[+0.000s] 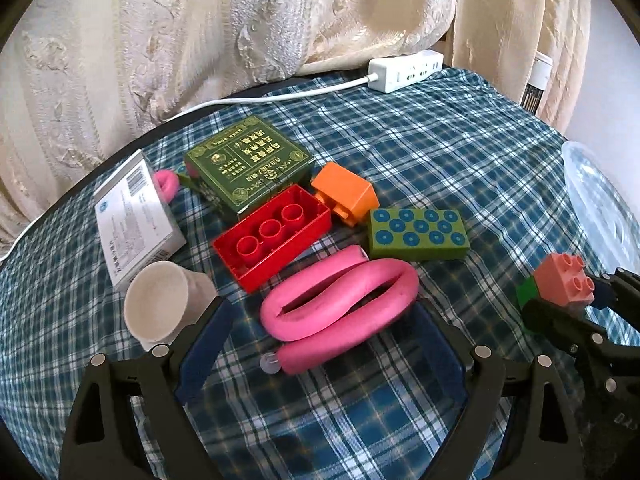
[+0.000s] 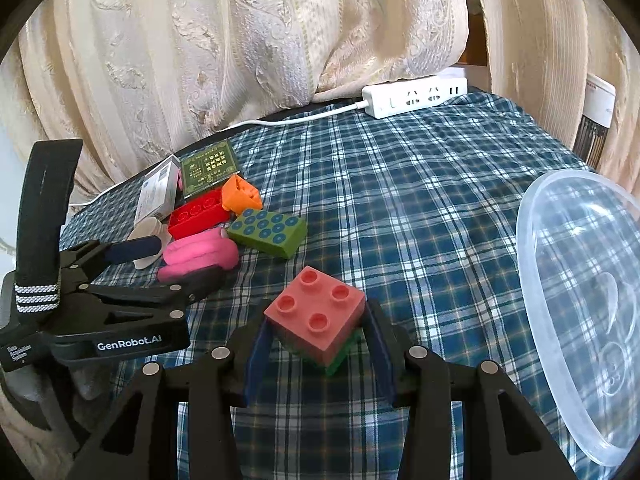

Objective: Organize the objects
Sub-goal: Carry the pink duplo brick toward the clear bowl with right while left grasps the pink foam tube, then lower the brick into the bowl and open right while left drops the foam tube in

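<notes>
One pink foam tube [image 1: 340,300] — folded (long axis crosswise) — between spread left gripper [image 1: 320,344] fingers.

The black plastic body of the left gripper [image 2: 192,268] carries the white wordmark "GenRobot.AI" on its near side face. A smaller white label at its near left end is too small to read. The flat green cardboard box [image 1: 250,162] and the white-grey carton [image 1: 134,216] bear print that is illegible.

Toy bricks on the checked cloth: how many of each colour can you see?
Red brick: 1
Orange brick: 1
Green dotted brick: 1
Pink brick, stacked on a green brick in the right tool: 2
Total: 5
</notes>
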Motion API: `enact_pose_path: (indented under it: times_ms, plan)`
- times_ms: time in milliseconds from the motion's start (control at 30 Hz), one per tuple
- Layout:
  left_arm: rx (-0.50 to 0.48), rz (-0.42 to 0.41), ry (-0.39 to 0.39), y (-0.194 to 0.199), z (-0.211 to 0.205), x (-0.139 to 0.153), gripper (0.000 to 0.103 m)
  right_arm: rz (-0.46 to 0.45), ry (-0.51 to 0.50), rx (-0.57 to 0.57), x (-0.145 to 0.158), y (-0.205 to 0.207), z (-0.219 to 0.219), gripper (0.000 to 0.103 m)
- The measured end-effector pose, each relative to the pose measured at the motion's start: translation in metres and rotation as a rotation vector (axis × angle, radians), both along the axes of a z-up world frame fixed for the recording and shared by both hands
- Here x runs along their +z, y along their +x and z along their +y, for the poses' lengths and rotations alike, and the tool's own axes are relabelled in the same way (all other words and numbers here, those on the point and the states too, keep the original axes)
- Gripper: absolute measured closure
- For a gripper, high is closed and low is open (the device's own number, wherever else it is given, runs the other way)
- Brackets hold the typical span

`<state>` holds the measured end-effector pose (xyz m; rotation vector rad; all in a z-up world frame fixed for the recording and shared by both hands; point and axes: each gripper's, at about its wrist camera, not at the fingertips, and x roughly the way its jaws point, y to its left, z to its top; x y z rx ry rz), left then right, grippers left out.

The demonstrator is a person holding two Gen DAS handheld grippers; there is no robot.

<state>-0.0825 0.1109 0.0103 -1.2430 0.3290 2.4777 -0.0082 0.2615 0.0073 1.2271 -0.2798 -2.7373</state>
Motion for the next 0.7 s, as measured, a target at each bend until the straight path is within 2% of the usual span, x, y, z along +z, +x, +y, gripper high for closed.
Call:
enact_pose_path:
  times_ms: [100,167,200,467,700]
  plan:
    - [-0.002,-0.014,0.011,-0.003,0.001,-0.002,0.013,-0.004,-0.002,-0.001,0.000,-0.001,0.000,0.056]
    - [-0.007,-0.021,0.032,-0.004,-0.001,-0.001,0.026,-0.008,-0.002,-0.002,0.000,-0.001,0.000,0.056]
    - [-0.008,-0.025,0.040,-0.004,-0.001,-0.001,0.027,-0.009,-0.001,-0.002,0.000,-0.001,0.000,0.056]
    - [0.011,-0.027,0.062,0.001,-0.004,0.002,0.028,-0.013,-0.005,-0.008,0.000,-0.002,0.000,0.056]
    - [0.052,0.002,0.096,0.019,-0.014,0.019,0.028,0.005,-0.023,-0.018,0.002,0.000,0.003,0.057]
